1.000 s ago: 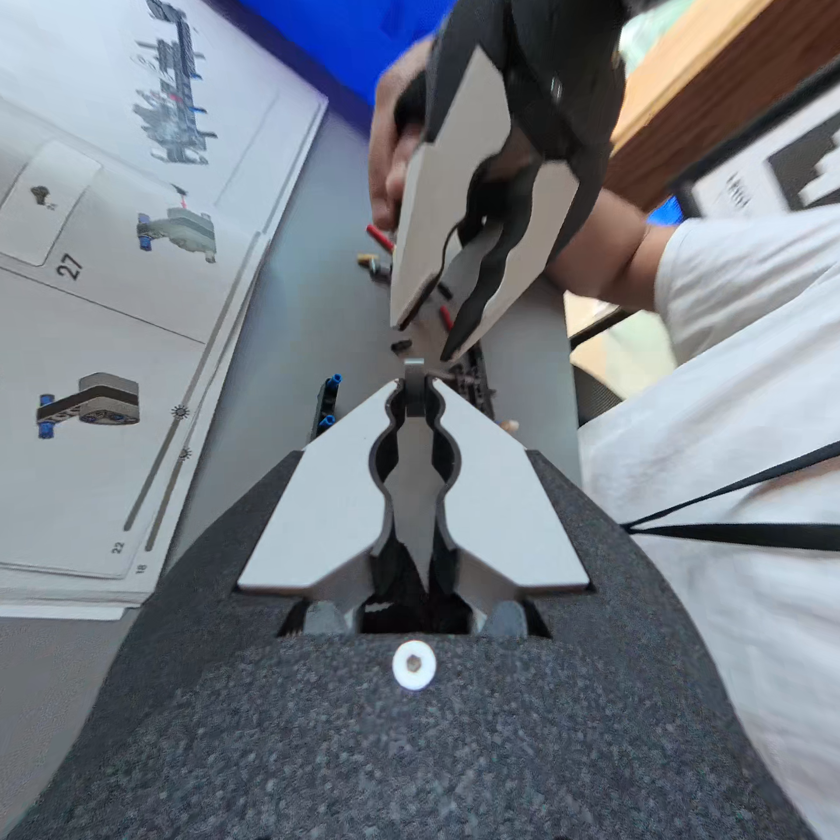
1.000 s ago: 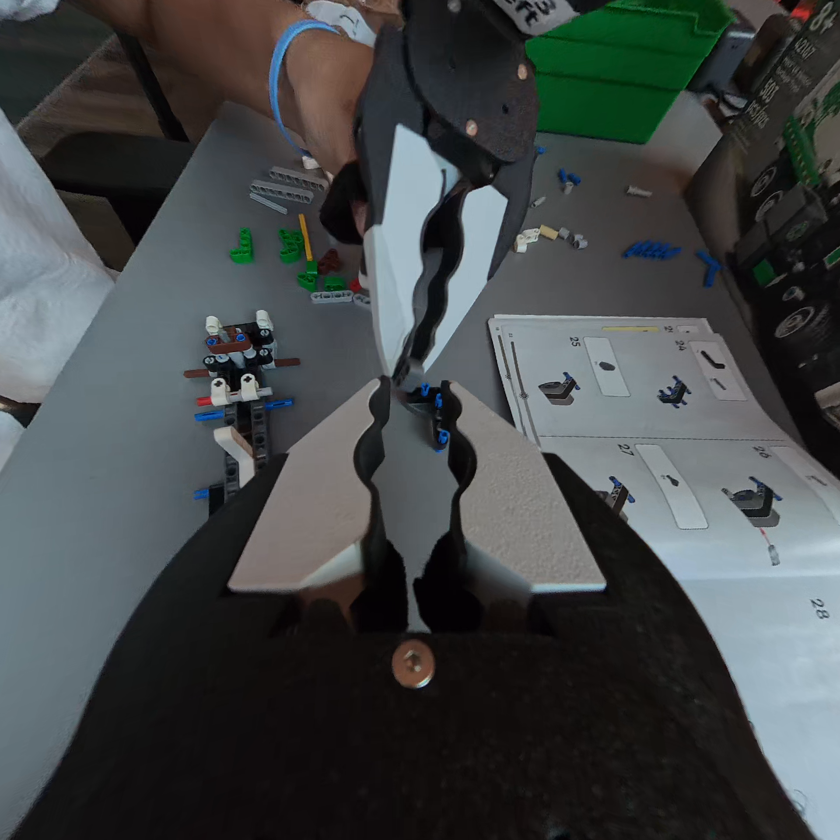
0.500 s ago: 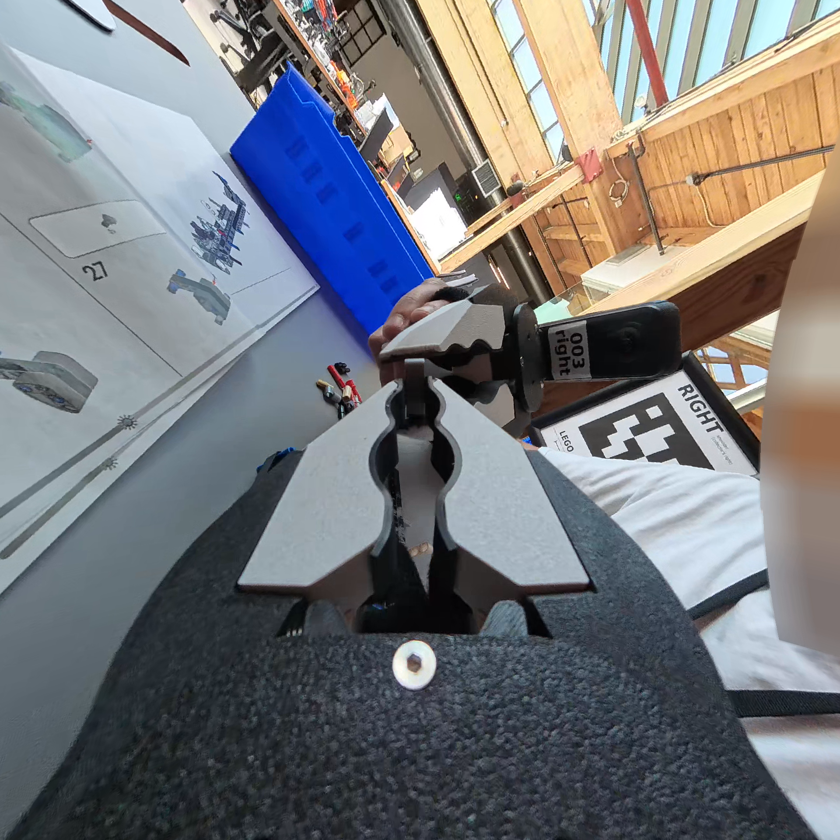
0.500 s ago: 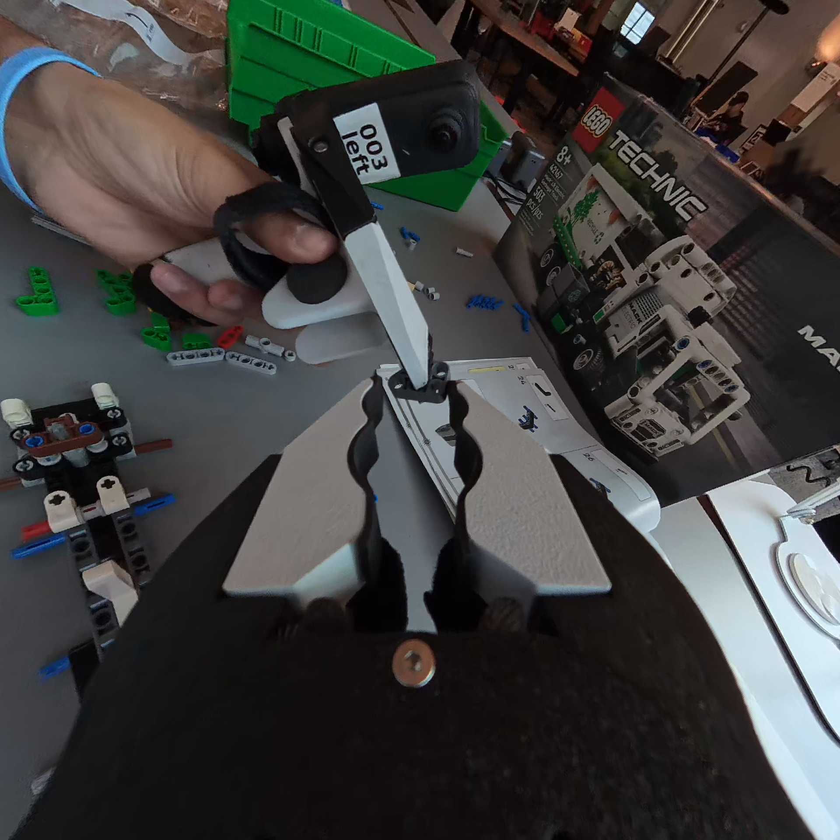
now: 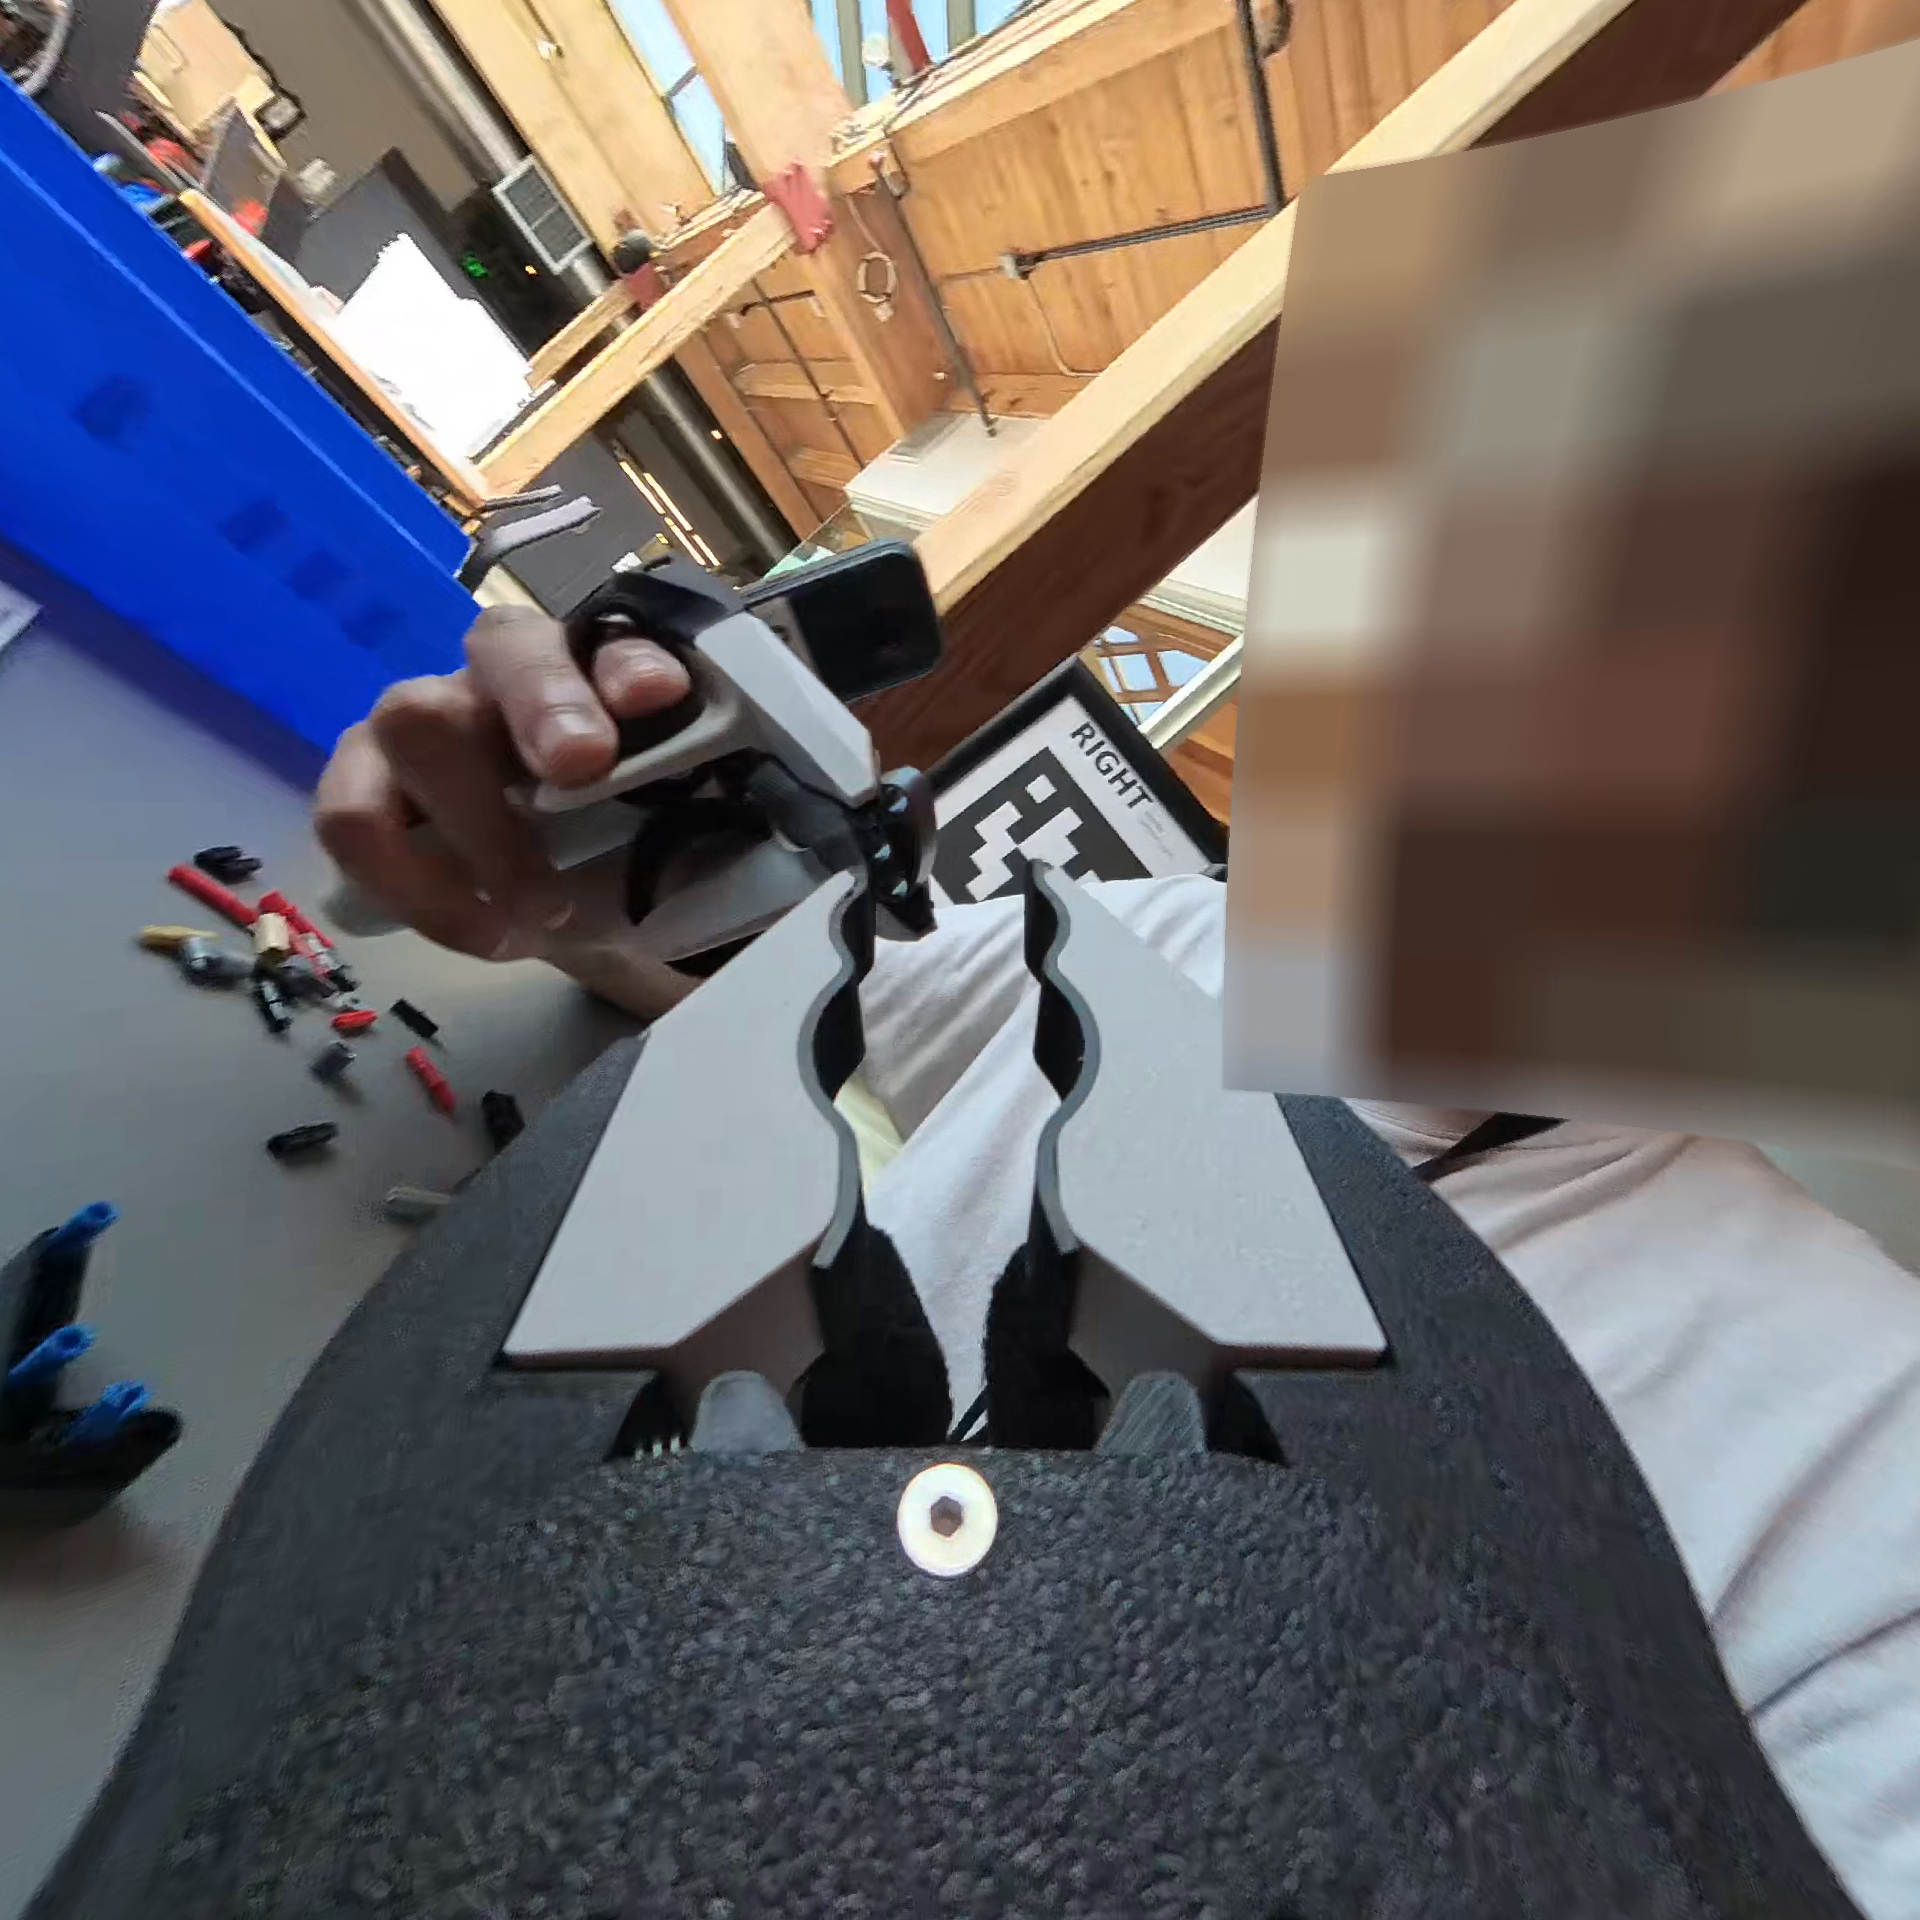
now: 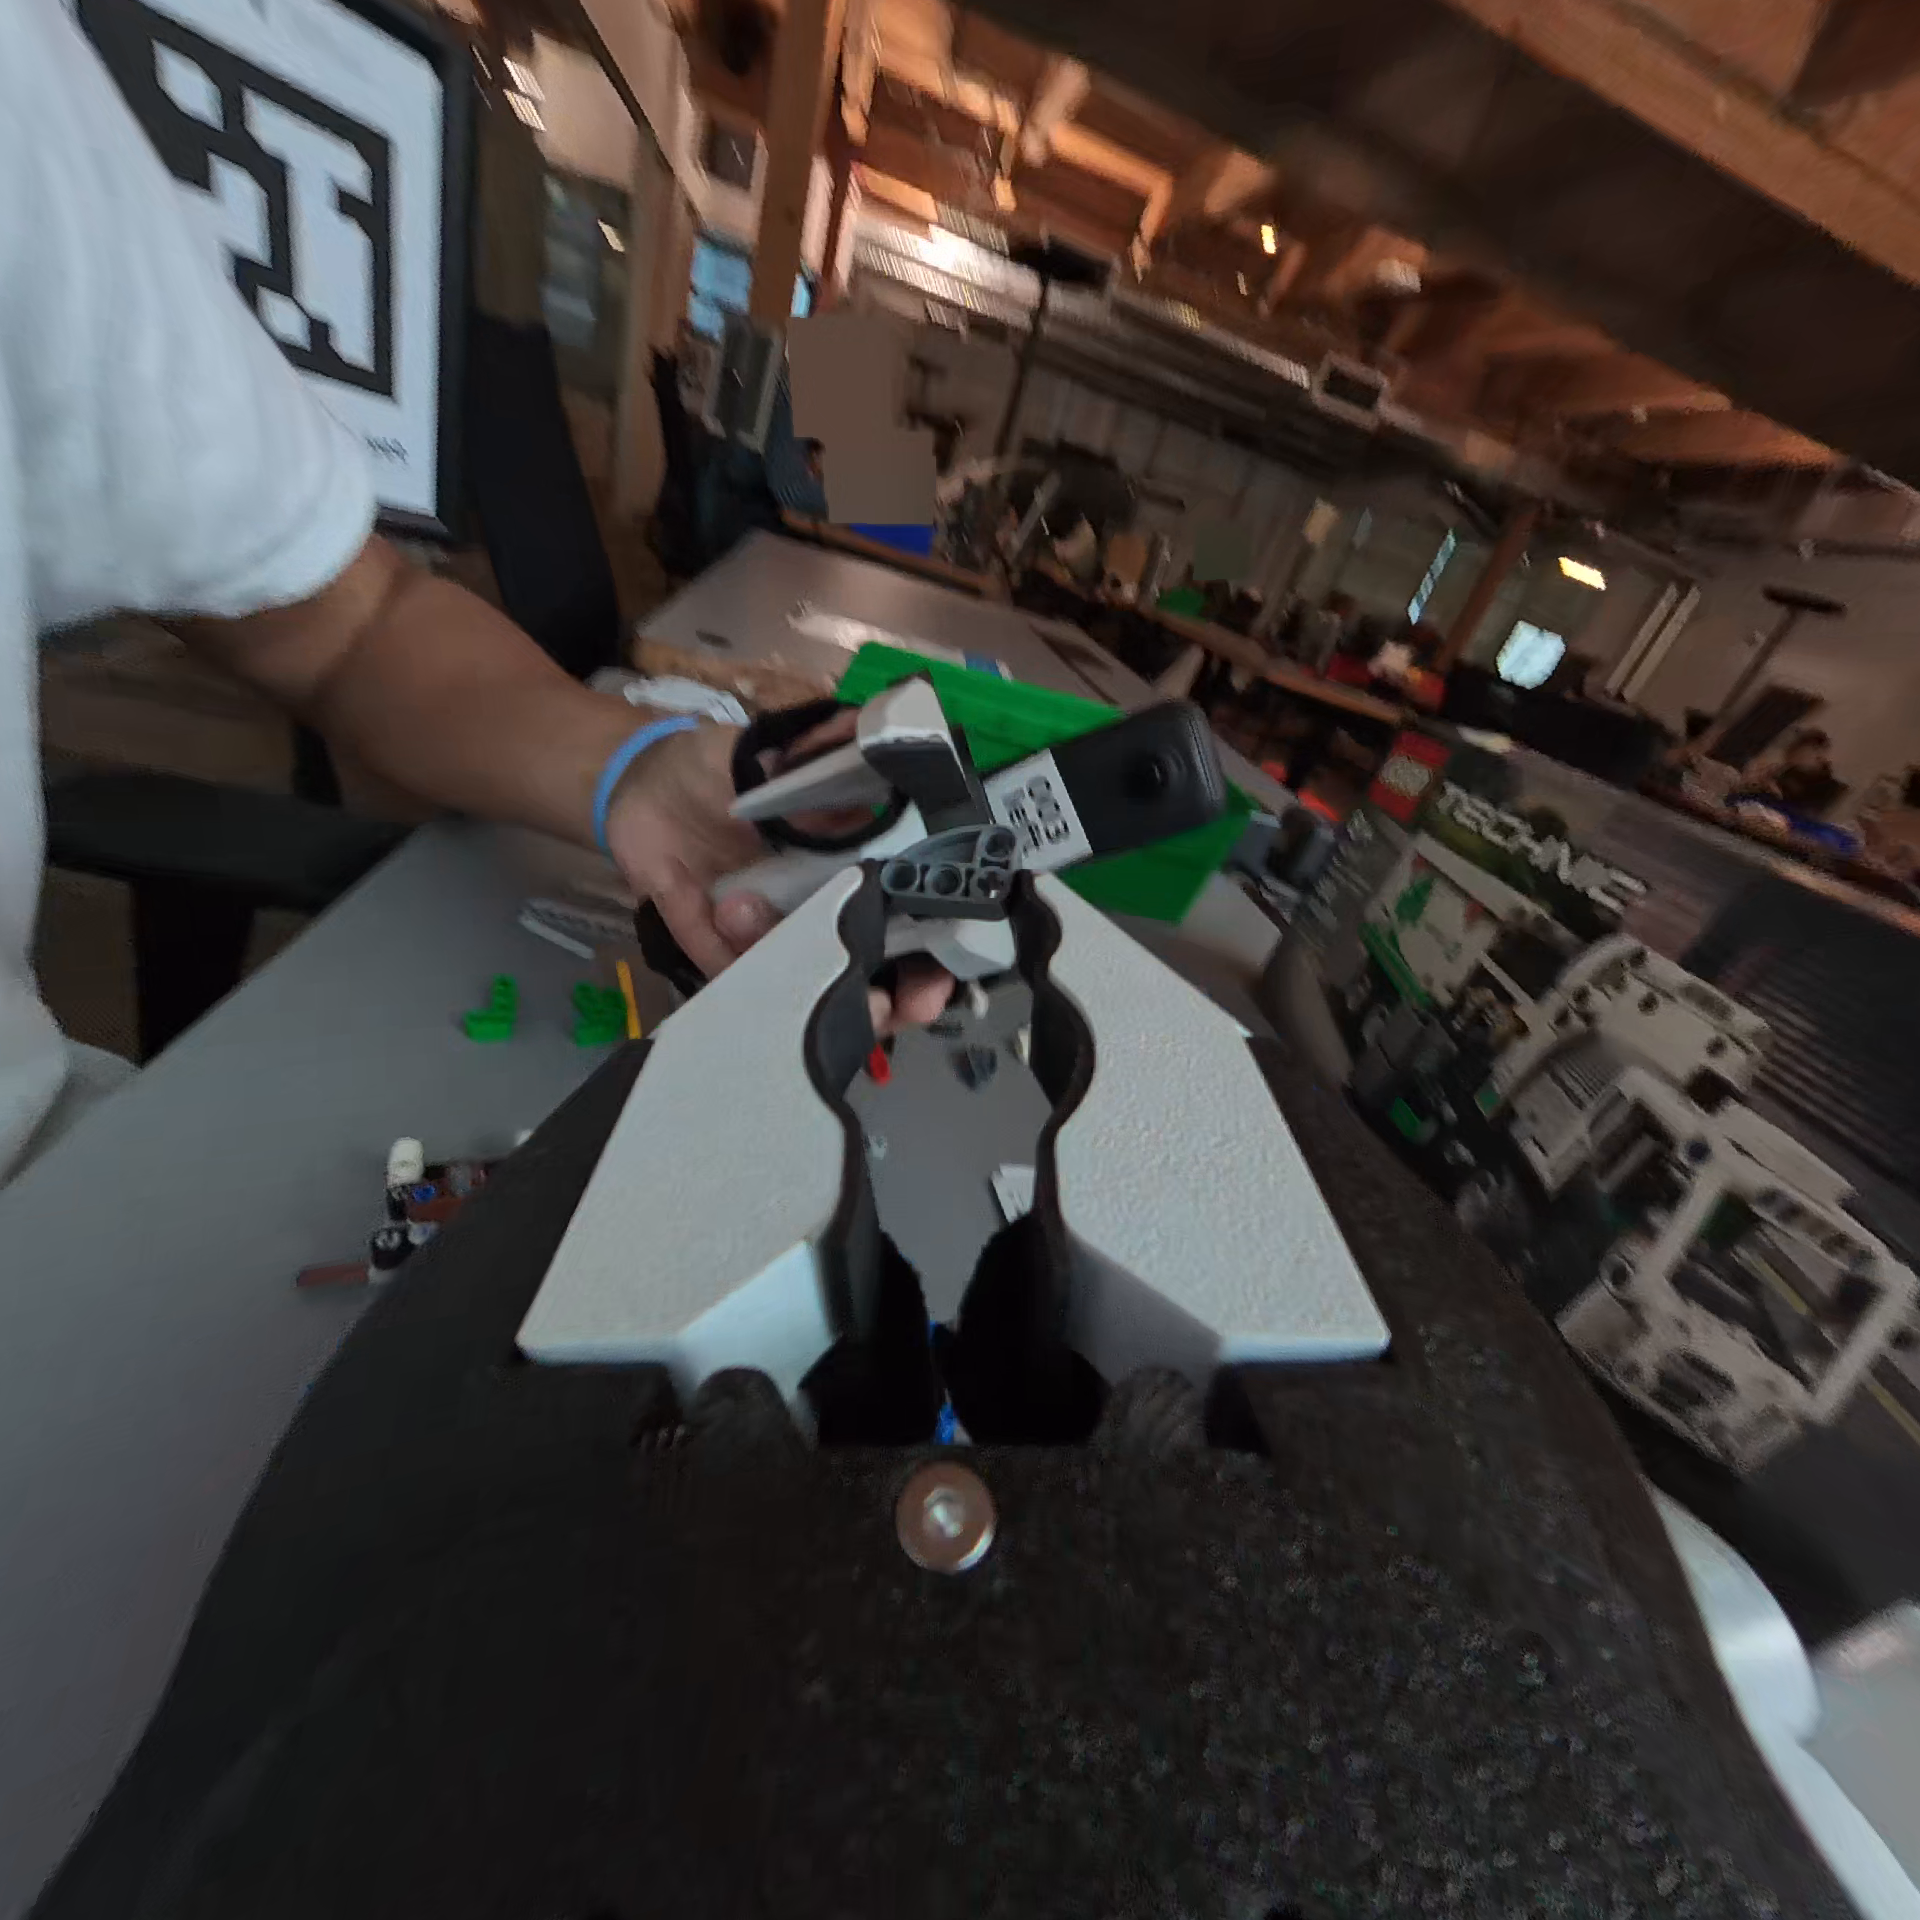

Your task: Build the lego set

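Grey tabletop (image 5: 156, 1060) at the far left carries a scatter of small red and black pins (image 5: 312, 997), well apart from both claws. Moving right, the left claw (image 5: 940, 883) stands open with nothing between its fingers; only a white shirt shows through the gap. The right claw (image 6: 948, 891) is clamped on a dark grey beam piece with round holes (image 6: 951, 868), both pads pressing its ends, so its long axis runs crosswise between the fingertips. In the left wrist view that piece (image 5: 894, 852) hangs just beside the left claw's left fingertip (image 5: 831, 894), up and to the left of the open gap, touching or nearly so; I cannot tell which.
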Demonstrator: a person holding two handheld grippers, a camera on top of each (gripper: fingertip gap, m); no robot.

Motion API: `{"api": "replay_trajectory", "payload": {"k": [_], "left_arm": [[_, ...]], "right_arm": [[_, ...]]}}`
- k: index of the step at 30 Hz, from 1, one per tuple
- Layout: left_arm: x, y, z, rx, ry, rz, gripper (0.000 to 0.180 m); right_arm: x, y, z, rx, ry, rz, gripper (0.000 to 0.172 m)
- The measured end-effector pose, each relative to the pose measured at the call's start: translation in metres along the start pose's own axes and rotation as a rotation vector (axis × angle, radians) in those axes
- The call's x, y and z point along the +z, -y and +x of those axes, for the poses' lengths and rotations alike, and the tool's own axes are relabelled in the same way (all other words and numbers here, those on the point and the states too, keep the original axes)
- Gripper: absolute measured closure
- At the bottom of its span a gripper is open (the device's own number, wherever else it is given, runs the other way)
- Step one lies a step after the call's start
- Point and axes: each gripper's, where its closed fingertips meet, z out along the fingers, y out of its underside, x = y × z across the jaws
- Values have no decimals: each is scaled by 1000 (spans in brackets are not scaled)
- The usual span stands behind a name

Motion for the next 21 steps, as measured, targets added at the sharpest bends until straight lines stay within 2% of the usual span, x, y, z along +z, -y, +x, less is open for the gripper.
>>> {"api": "replay_trajectory", "payload": {"k": [3,14,17,21], "left_arm": [[6,2,7,-7,-46,4,155],[9,-8,4,-47,-77,-29,153],[12,-12,3,-56,-86,-48,168],[12,-10,-2,-33,-56,-40,170]], "right_arm": [[-1,11,-2,-44,15,160,148],[6,9,-13,-176,23,88,148],[6,8,-13,-166,24,95,148],[5,6,-11,-129,31,96,148]]}}
